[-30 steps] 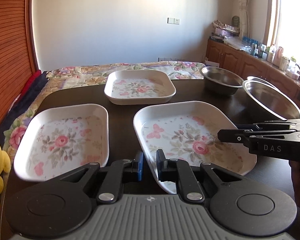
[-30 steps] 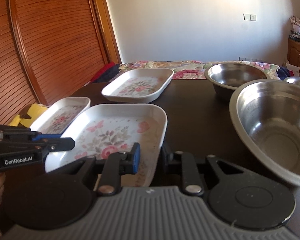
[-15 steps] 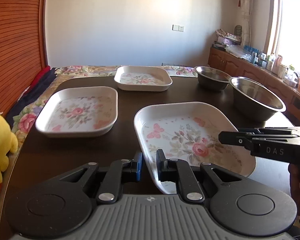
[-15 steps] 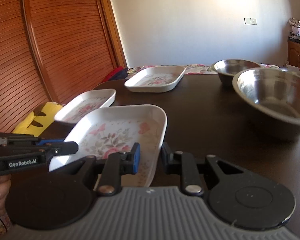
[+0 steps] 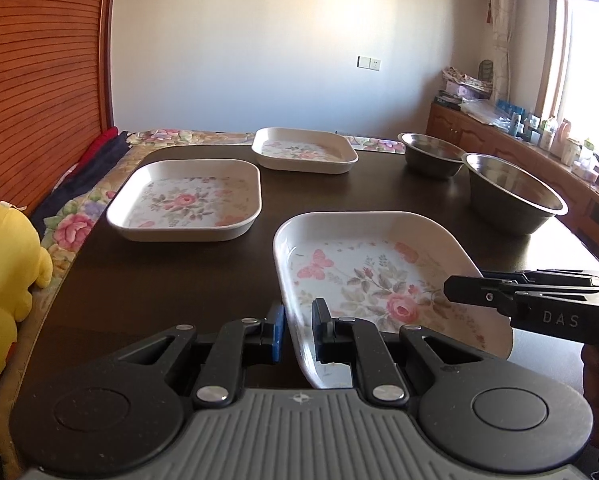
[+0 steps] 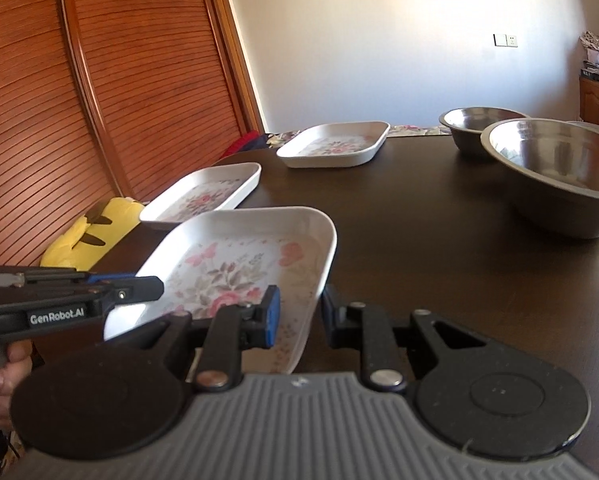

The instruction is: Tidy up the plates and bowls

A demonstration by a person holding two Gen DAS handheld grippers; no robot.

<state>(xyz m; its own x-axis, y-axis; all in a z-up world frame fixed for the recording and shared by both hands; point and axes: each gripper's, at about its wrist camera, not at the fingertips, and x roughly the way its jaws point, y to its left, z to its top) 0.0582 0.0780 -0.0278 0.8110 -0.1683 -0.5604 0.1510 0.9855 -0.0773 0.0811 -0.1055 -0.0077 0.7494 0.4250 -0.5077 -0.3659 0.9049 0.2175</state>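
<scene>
So both grippers are on the same white rectangular plate with the pink rose and butterfly print (image 5: 379, 280). The left gripper (image 5: 297, 330) has its fingers pinching the plate's near-left rim, one blue pad outside and one inside the wall. The right gripper (image 6: 297, 316) does the same on the near-right rim, fingers closed on the wall there too.

The plate is tilted, and it sits at the near edge of the dark brown table (image 5: 179, 272). Using that plate as the landmark: a second floral white plate (image 5: 187, 200) lies flat beyond it to the left, and a third floral white plate (image 5: 304, 150) is further back. Beyond it to the right is a large steel bowl (image 5: 511, 196), with a smaller steel bowl (image 5: 431, 152) behind that. A yellow plush toy (image 5: 3, 272) sits off the table's left edge.
</scene>
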